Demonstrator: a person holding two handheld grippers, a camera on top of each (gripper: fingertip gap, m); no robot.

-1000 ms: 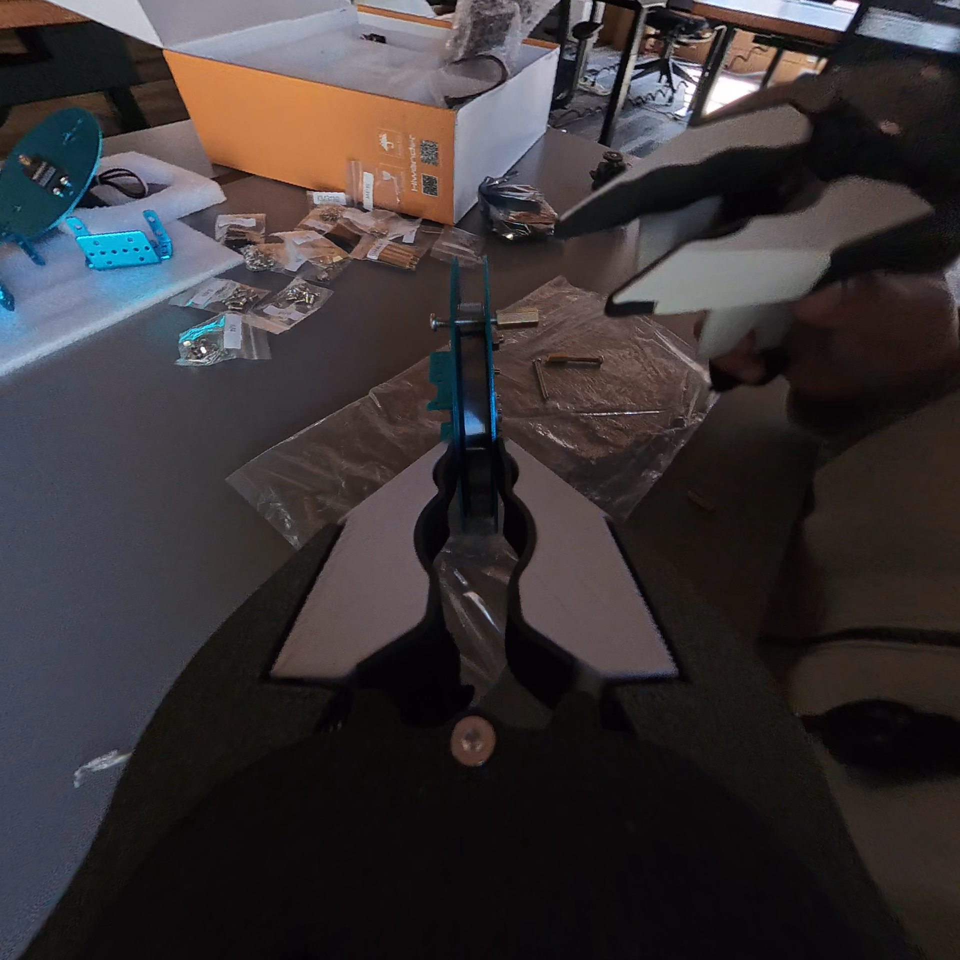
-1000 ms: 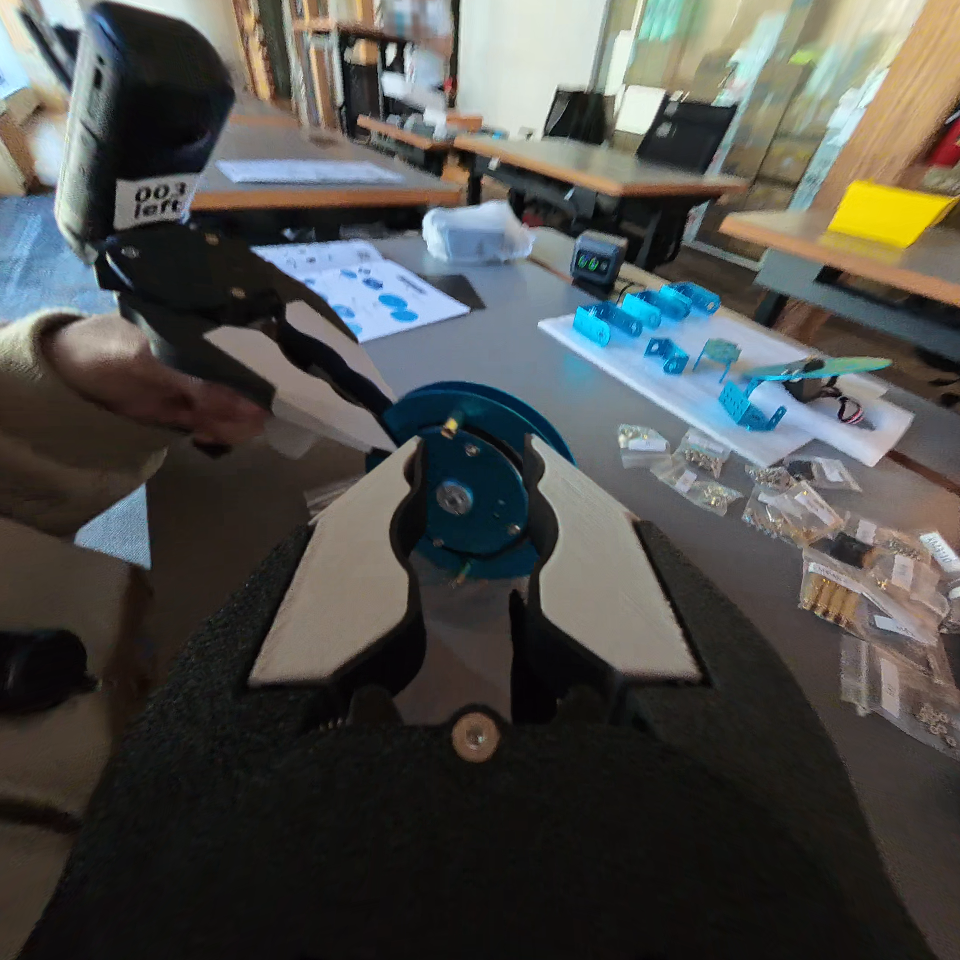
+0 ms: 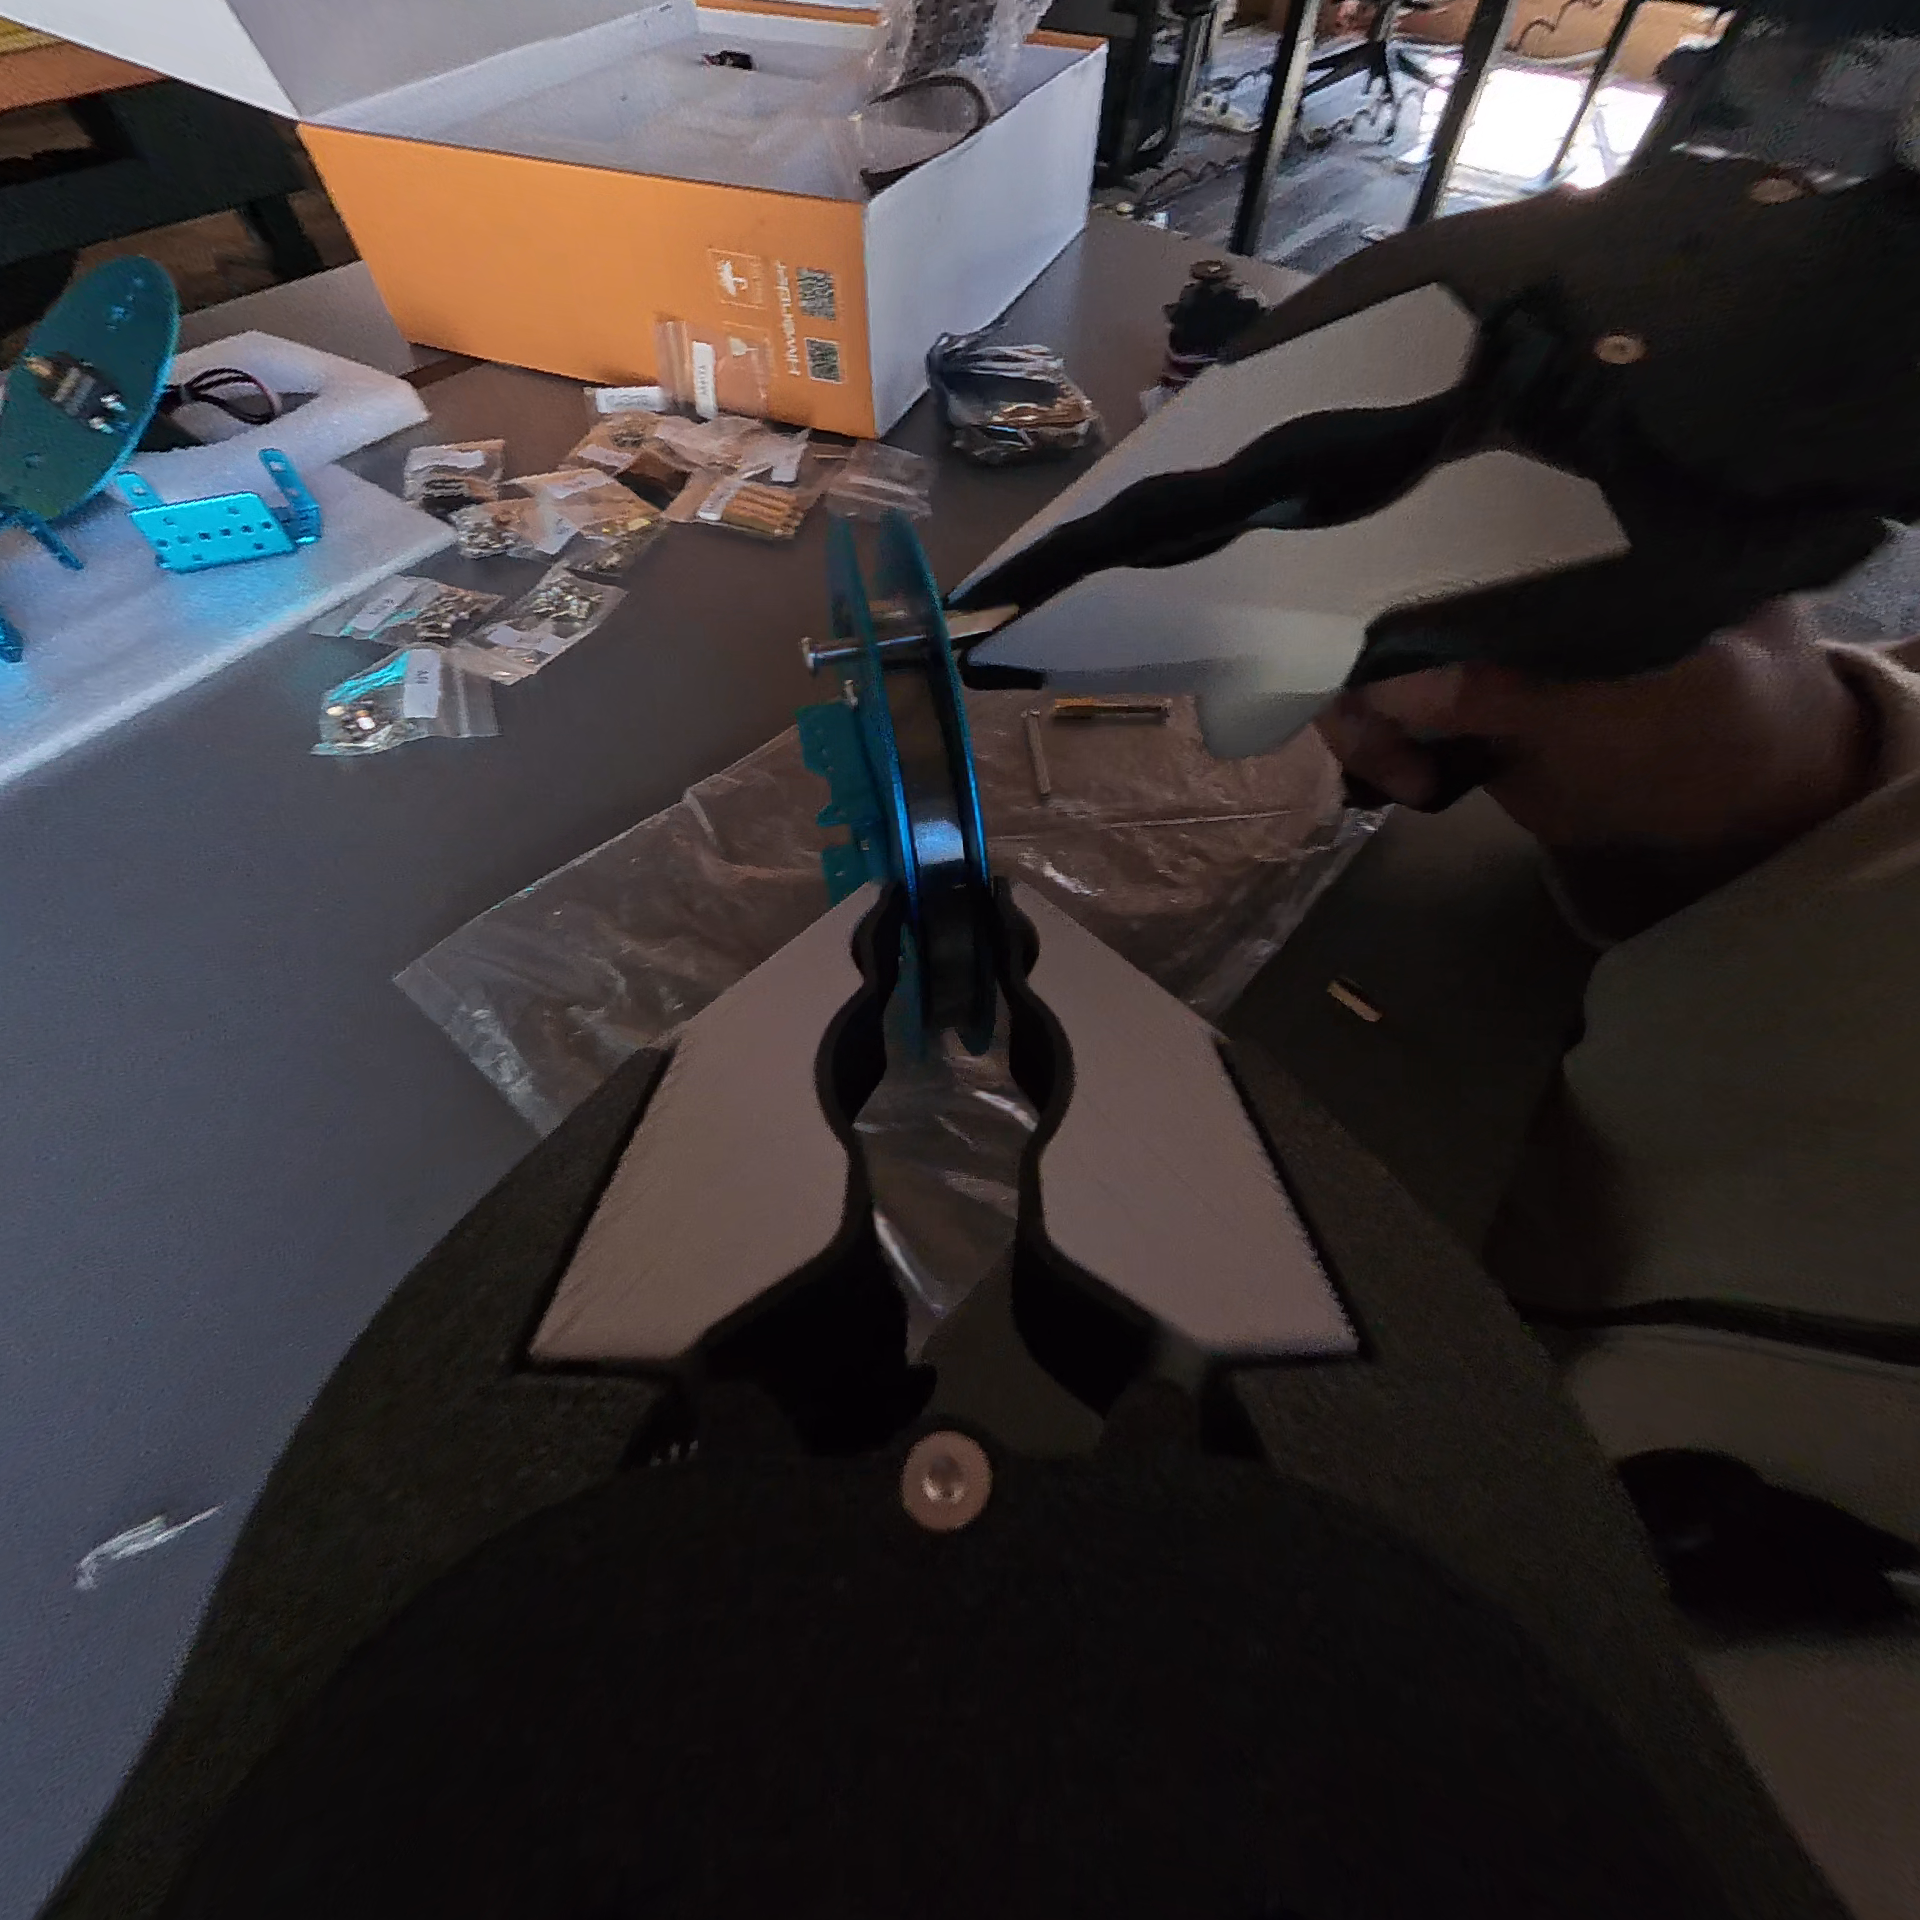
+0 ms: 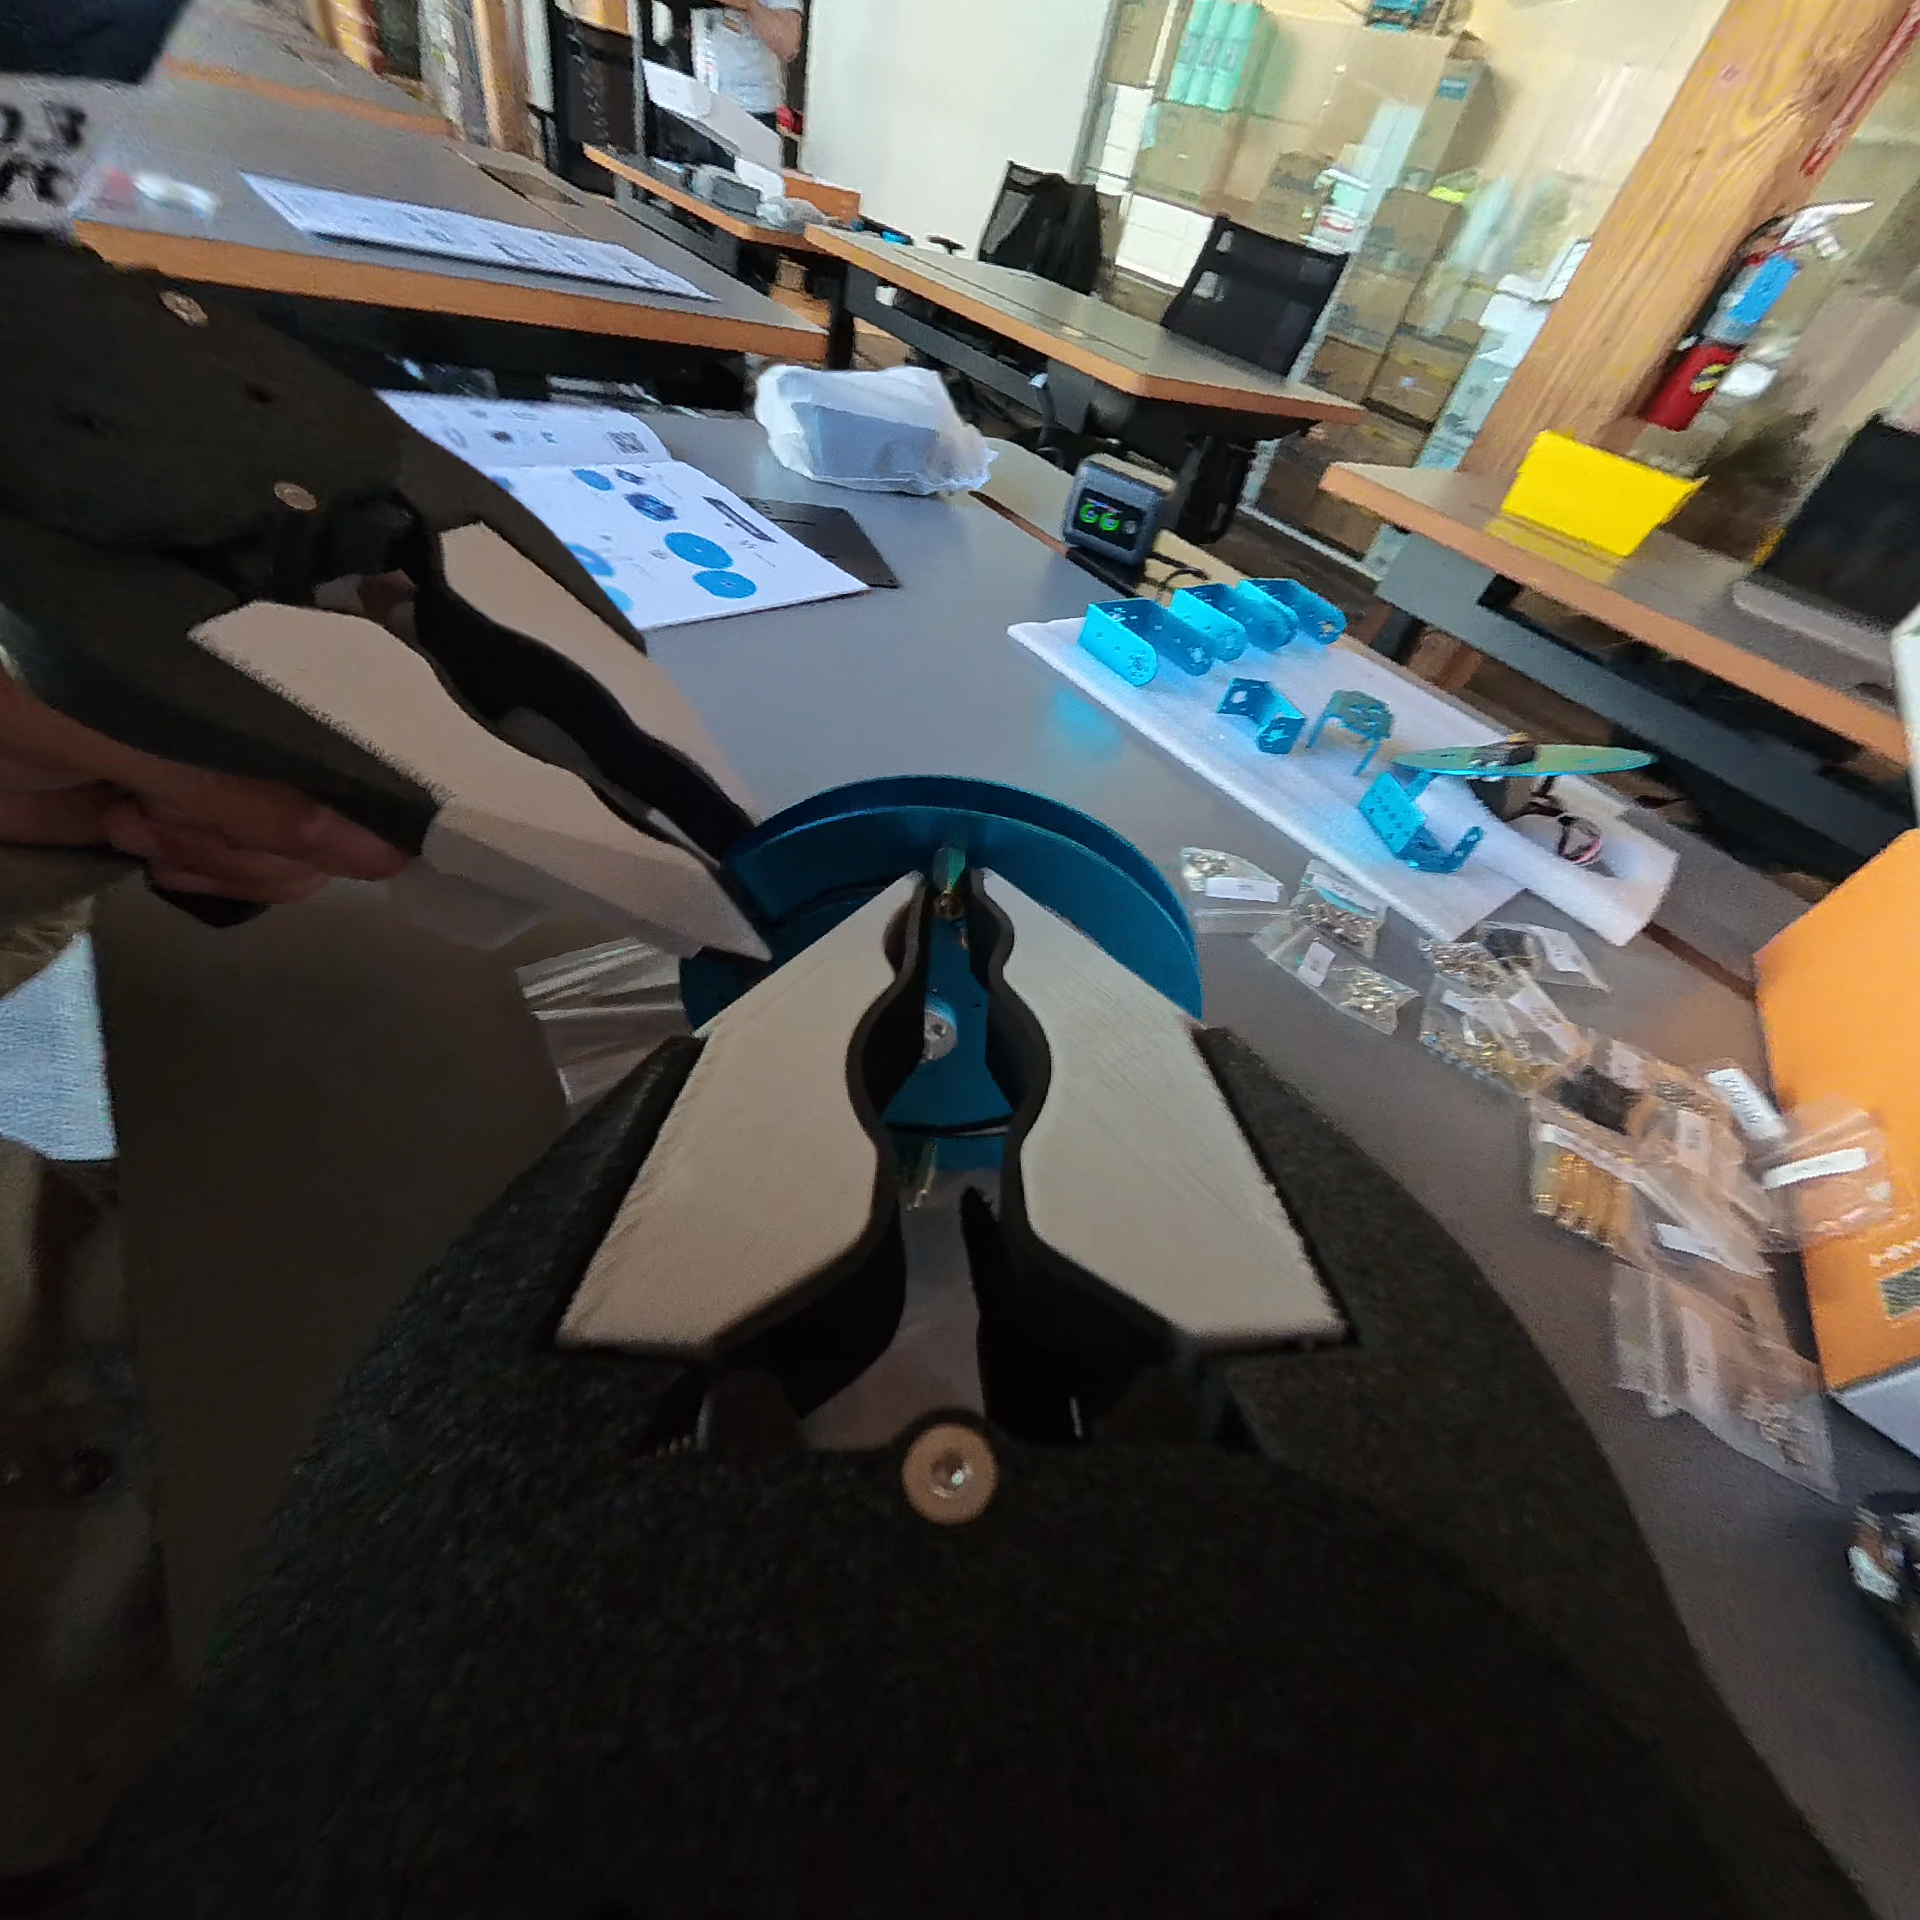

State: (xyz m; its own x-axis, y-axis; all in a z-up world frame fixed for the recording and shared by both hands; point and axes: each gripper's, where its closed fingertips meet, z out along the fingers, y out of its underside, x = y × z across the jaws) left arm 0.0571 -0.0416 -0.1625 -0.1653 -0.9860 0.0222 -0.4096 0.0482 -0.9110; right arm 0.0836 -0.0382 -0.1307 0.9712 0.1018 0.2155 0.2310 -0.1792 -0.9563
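Both grippers on the blue disc assembly, held above the table.

Left gripper (image 3: 940, 904) pinches the blue disc assembly (image 3: 914, 748) edge-on at frame centre; right gripper (image 4: 951, 894) is pressed onto the brass standoff (image 4: 948, 868) at its rim. Judgement: keep the left clamp steady and the right fingertips in line with the screw (image 3: 831, 652), over the clear plastic bag (image 3: 665, 925).
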